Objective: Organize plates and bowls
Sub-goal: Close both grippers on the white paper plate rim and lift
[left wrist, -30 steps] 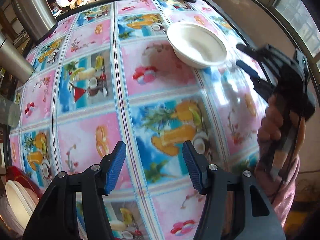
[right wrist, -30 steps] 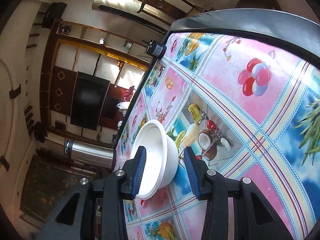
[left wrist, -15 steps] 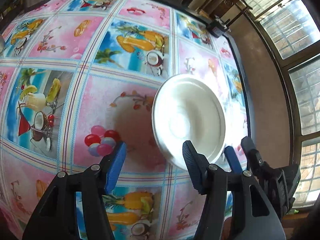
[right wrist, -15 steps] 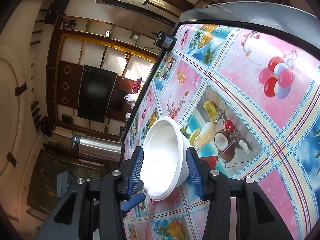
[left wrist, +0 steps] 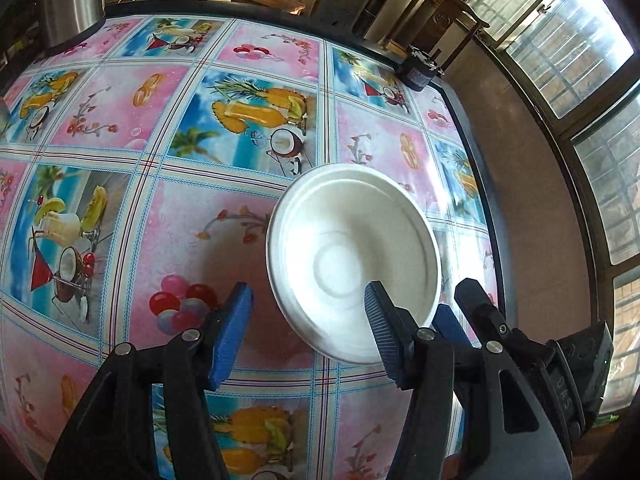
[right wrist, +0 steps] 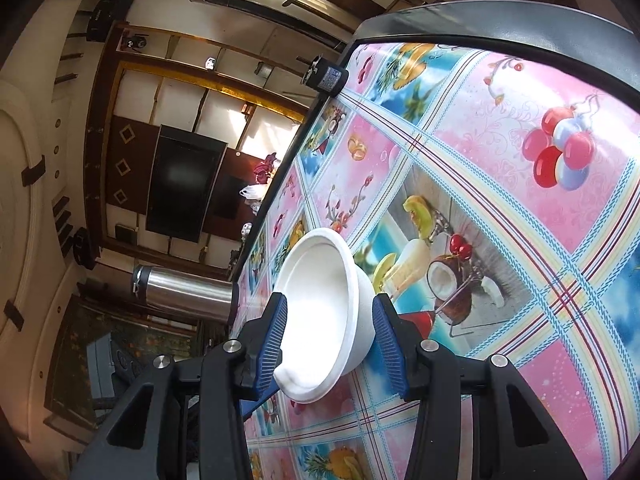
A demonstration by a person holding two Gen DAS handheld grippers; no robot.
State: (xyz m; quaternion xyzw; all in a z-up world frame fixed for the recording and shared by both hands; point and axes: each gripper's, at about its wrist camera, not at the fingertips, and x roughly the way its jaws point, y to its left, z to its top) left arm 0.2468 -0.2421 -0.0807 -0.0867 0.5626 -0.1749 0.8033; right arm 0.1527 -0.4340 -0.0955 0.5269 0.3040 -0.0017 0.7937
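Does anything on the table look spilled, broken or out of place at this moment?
Nothing stands out. The white round disposable bowl sits upright on the colourful fruit-print tablecloth, empty and undamaged, with no spill visible. The right hand-held gripper brackets its rim, jaws open; the left hand-held gripper is open too.

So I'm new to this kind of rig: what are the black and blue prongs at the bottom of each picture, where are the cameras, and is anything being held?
There is no robot here: a person holds a two-finger gripper in each hand, and a fisheye camera on each one looks forward along its fingers, so the prongs are the fingers themselves.

Left wrist view: the left gripper is open above a table with a fruit-print tablecloth, over the near rim of a white bowl. The right gripper shows at the lower right.

Right wrist view: the same bowl sits between the right gripper's open fingers, which straddle its side without clamping it. A steel flask stands further off.

Nothing is held yet.
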